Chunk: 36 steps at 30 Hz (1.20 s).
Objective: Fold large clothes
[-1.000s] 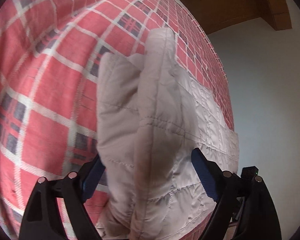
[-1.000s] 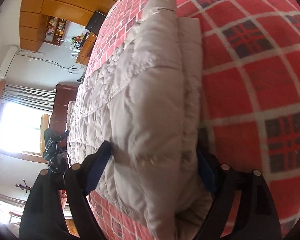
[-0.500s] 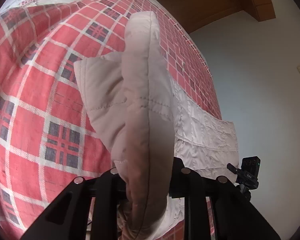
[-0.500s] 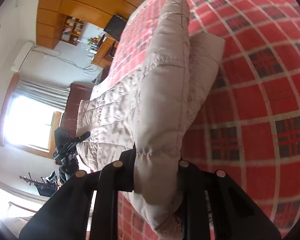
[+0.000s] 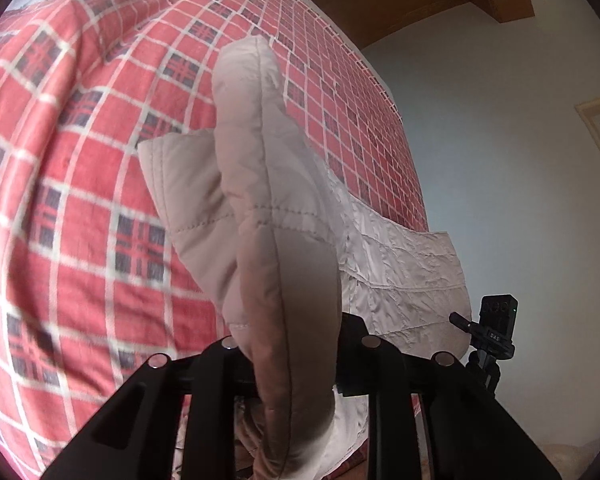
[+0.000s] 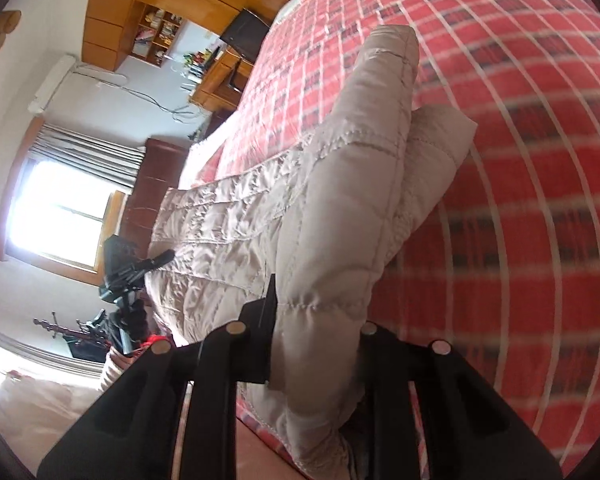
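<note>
Red plaid bedspread (image 5: 80,208) across the bed, filling most of both views. On top, beige quilted puffer jacket (image 5: 404,280), body flat, one padded edge bunched and raised. Left gripper (image 5: 296,356) clamped on that puffy edge; right gripper (image 6: 316,344) likewise pinched on a thick fold of it. Risk: slick, lofty padding slipping from either pinch mid-carry, or uneven travel skewing the fold and dragging the bedspread.

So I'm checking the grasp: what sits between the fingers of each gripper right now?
A thick fold of the beige quilted jacket fills the left gripper in the left wrist view; the right gripper clamps it likewise in the right wrist view.
</note>
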Available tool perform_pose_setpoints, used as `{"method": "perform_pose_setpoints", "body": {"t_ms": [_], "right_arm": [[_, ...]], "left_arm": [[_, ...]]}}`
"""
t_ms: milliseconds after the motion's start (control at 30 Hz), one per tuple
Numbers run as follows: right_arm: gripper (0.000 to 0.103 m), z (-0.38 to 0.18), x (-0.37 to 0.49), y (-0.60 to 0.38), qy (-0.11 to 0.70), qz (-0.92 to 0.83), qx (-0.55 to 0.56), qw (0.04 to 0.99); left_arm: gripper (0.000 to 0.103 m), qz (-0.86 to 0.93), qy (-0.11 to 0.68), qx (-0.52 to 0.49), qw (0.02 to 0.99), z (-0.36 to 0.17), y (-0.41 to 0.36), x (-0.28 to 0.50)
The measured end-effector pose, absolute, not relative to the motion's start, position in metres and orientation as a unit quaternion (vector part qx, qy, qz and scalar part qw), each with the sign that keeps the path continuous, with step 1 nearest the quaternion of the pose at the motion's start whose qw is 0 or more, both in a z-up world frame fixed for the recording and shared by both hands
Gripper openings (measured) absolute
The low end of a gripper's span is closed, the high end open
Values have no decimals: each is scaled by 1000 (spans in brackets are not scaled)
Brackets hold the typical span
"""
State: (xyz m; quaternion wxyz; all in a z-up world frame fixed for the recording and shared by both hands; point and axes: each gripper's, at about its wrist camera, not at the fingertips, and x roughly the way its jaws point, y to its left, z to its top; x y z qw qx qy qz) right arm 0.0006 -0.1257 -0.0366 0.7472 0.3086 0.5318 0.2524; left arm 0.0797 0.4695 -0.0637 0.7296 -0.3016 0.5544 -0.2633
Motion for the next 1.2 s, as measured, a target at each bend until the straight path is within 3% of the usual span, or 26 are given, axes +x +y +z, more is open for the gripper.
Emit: {"method": "perform_pose_setpoints", "body": {"t_ms": [167,367,567,667,767,1000,1200], "right_arm": [[22,-61,-19,-122,556,215,310,740],[33,-107,-19,-119,576,174,312,735],[36,-127,-26,-122,572,167,330,733],[45,-119,-27,-122,577,158,310,739],[56,-101,-28,-121,577,139,275,756],[58,-22,-37,-103,539,89,147,824],[62,3,-26,-59,519,129,96,840]], "left_arm": [[28,-236,574,-286,730,-96,469,56],[48,-221,577,-325,716,-143,483,53],[50,-222,574,-319,721,-145,478,58],[51,-214,588,-320,711,-146,475,86],[52,-200,594,-320,711,-129,484,97],[52,-153,549,-279,773,-63,507,94],[58,-173,516,-181,819,-14,444,91]]}}
